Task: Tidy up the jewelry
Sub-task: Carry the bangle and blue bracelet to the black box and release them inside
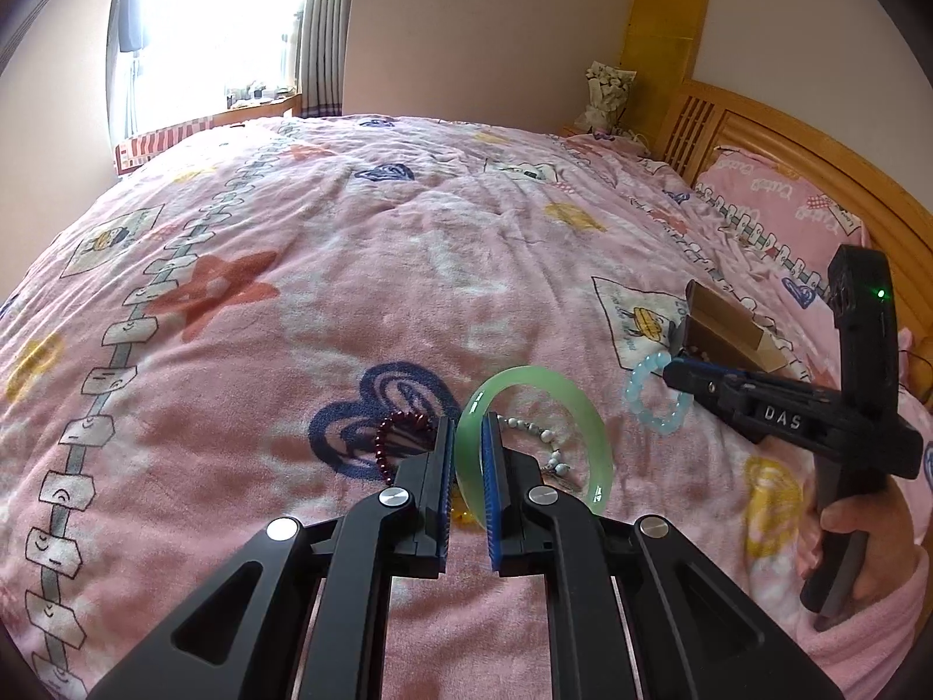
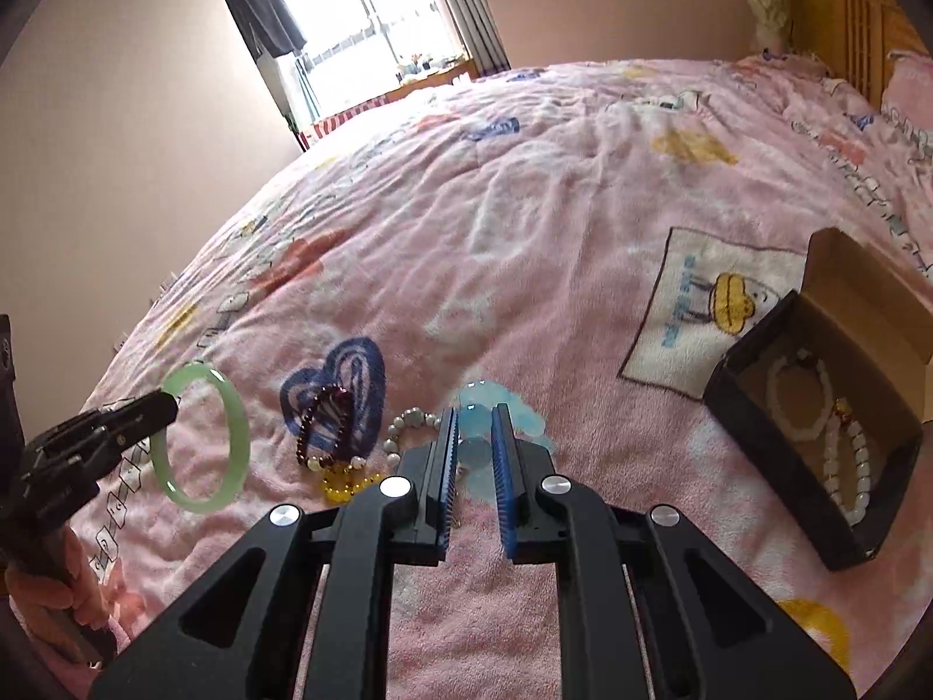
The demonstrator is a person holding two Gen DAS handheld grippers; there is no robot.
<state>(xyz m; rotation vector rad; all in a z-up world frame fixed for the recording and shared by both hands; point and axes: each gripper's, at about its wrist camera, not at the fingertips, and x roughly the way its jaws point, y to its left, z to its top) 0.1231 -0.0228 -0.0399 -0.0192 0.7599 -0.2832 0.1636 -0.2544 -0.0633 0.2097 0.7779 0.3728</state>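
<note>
My left claw (image 1: 466, 443) pinches the translucent green jade bangle (image 1: 589, 437); right claw (image 2: 473, 437) grips the pale-blue beaded bracelet (image 1: 656, 394). Advice: carry level to the black cardboard box (image 2: 775, 437) on the right.

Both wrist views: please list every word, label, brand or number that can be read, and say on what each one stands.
"DAS": white letters on the black body of the right gripper, left wrist view.
Pink lettering on the pillow by the headboard: mirrored and blurred, not readable.
Blue lettering in the cartoon patch on the bed cover: too blurred to read.
No text is readable on the box.
</note>
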